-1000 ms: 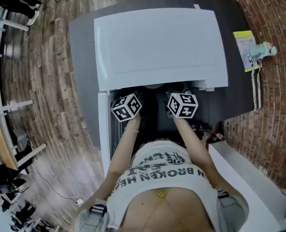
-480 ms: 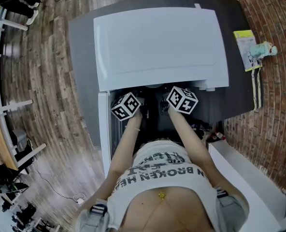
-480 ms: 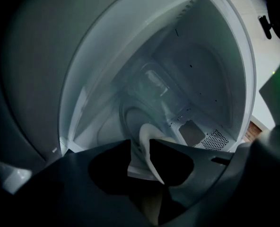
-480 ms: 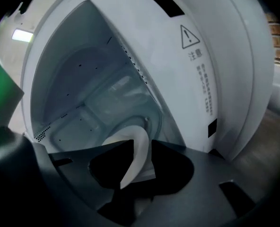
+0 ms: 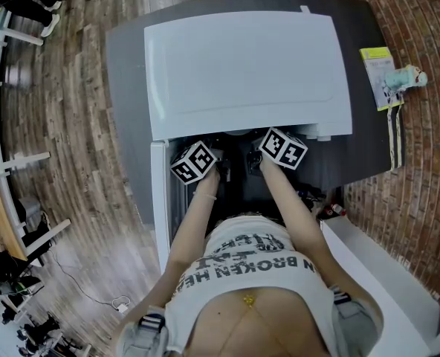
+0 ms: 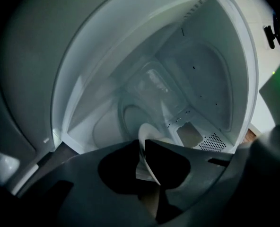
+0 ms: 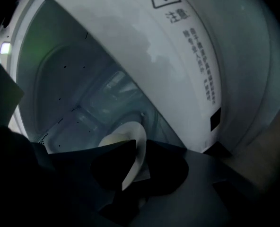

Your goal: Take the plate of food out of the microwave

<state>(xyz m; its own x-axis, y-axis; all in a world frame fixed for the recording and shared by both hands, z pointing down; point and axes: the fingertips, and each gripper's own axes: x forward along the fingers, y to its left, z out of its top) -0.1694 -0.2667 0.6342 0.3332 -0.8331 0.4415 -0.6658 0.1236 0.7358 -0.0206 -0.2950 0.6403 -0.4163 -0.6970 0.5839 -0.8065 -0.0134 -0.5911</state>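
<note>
A white plate (image 6: pixel 147 132) sits inside the white microwave (image 5: pixel 242 65). In the left gripper view its rim runs between the jaws of my left gripper (image 6: pixel 144 149); those jaws have just been closing and now pinch the rim. In the right gripper view the plate (image 7: pixel 133 132) carries a pale heap of food (image 7: pixel 110 138), and my right gripper (image 7: pixel 139 151) is shut on the opposite rim. From the head view only the two marker cubes show, left (image 5: pixel 194 162) and right (image 5: pixel 283 147), at the cavity mouth; the jaws and plate are hidden under the microwave top.
The microwave door (image 5: pixel 159 199) hangs open at the left of the cavity. The microwave stands on a dark grey table (image 5: pixel 123 88) with a yellow packet (image 5: pixel 376 69) at its right end. A white ledge (image 5: pixel 383 274) lies at lower right.
The right marker cube has slid a little further under the microwave top and rolled. The left cube has kept its place with a slight roll.
</note>
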